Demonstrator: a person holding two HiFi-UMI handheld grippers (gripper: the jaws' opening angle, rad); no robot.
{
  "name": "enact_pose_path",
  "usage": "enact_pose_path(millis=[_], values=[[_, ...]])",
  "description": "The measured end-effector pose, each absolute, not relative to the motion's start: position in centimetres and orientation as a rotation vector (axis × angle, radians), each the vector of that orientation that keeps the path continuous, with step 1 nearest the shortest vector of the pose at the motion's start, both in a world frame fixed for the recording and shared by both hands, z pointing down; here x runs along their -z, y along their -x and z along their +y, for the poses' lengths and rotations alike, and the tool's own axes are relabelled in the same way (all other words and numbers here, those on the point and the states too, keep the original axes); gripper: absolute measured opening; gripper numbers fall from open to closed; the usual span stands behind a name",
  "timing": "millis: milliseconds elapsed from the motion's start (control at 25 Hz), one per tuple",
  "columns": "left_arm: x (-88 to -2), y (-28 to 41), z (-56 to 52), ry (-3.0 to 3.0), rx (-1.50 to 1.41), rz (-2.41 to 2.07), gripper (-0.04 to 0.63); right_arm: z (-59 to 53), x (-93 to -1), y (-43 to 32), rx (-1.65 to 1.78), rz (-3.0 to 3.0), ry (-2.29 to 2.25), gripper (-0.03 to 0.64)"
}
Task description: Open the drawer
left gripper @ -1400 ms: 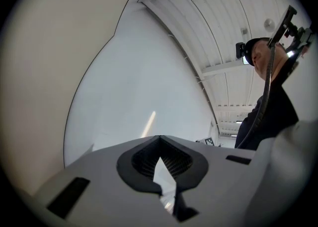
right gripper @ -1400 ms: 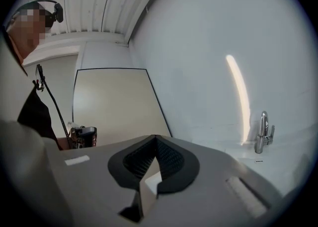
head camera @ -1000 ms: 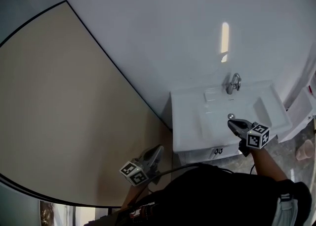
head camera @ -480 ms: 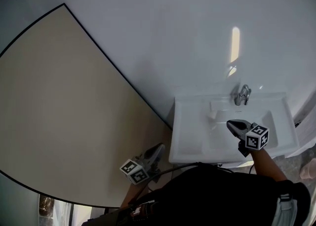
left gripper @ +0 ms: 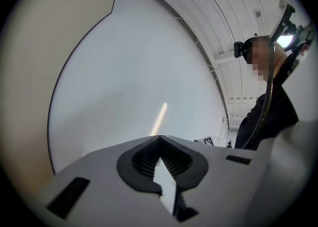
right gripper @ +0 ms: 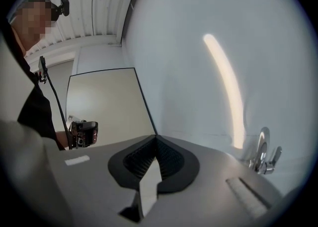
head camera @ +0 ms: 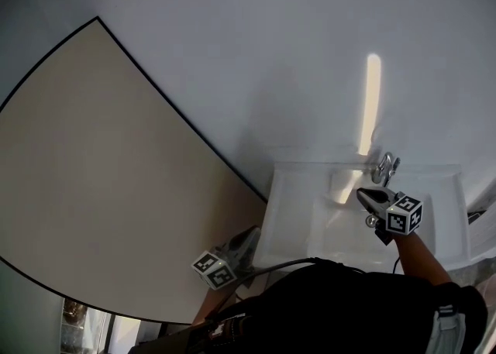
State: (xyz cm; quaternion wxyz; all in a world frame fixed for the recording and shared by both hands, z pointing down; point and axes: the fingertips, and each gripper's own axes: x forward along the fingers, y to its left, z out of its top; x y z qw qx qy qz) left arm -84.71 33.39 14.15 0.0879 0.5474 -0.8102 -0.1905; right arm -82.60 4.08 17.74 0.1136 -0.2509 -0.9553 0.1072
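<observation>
Fingers together and empty on both: right gripper (head camera: 363,194) over the white rectangular ceramic sink basin (head camera: 298,205), left gripper (head camera: 249,233) lower, off its left side. No drawer visible, probably below the basin front, nearer the right.

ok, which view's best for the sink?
Head view: it shows most of the white sink from above, with the right gripper over it. The right gripper view catches only the tap past its own body. The left gripper view shows no sink.

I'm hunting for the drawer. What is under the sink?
Nothing under the sink shows from here: its basin and the person's dark top cover that space, so no drawer can be seen.
</observation>
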Motion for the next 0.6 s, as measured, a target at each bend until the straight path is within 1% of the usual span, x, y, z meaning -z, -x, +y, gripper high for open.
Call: enact_pose_path(millis=[360, 520, 600], values=[[-13.2, 87.8, 25.5, -1.806, 0.496, -2.214, 0.0, -3.6, -19.1, 79.4, -0.459, -2.839, 0.428, 0.002], [-13.1, 90.4, 23.8, -1.943, 0.505, -2.101, 0.0, -4.3, -18.2, 79.6, -0.436, -2.875, 0.277, 0.002], [-13.3, 91.1, 23.0, -2.028, 0.488, -1.991, 0.0, -3.9, -17.7, 77.9, -0.443, -2.895, 0.145, 0.002]])
